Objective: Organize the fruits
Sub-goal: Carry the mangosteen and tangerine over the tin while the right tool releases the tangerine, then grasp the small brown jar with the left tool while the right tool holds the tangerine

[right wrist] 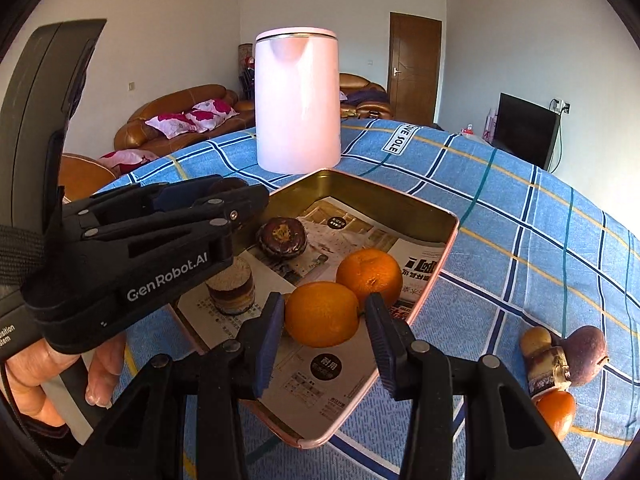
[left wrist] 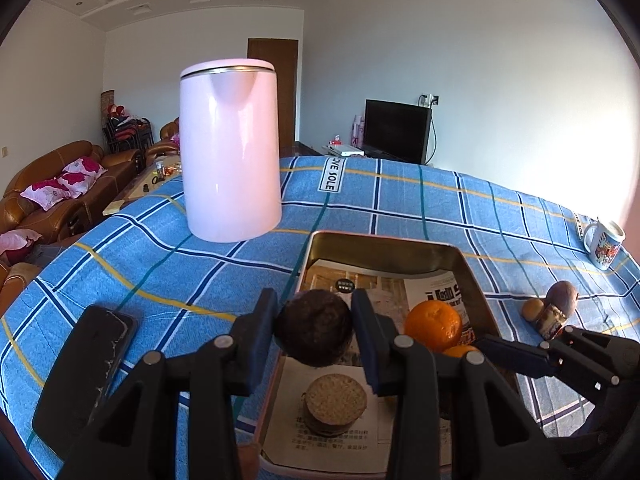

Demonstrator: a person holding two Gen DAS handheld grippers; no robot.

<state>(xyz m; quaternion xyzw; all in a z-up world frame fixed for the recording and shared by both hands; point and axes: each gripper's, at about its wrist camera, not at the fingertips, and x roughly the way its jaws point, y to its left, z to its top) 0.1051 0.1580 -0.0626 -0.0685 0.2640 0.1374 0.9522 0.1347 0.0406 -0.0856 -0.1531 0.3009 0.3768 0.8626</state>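
While both claws work over the tray (left wrist: 472,280), each is closed on a fruit. The left gripper (left wrist: 314,330) clamps a dark brown round fruit (left wrist: 314,326) between its blue pads, held above the tray's near left part. The right gripper (right wrist: 322,330) clamps an orange (right wrist: 322,314) just over the paper lining, touching or just beside a second orange (right wrist: 370,272) that rests in the tray.

Also in the tray: a stack of round biscuits (right wrist: 232,288) and another dark fruit (right wrist: 282,236), the latter seen only from the right wrist. Right of the tray, on the cloth, lie a small painted figure (right wrist: 544,360), a purplish fruit (right wrist: 588,354) touching it, and a further orange (right wrist: 558,414) that the left wrist view does not show.

Surface: a blue checked cloth (left wrist: 160,264) with yellow and dark lines, slightly rumpled. A pink kettle (left wrist: 230,152) stands upright behind the tray.

Left wrist view alone shows a black phone (left wrist: 86,364) at the near left and a printed mug (left wrist: 606,246) at the far right. Right wrist view alone shows the person's hand (right wrist: 60,380) on the left gripper's handle.

Room: brown leather sofas (left wrist: 60,184) with floral cushions, a brown door (right wrist: 416,68), a dark television (left wrist: 396,130), white walls.
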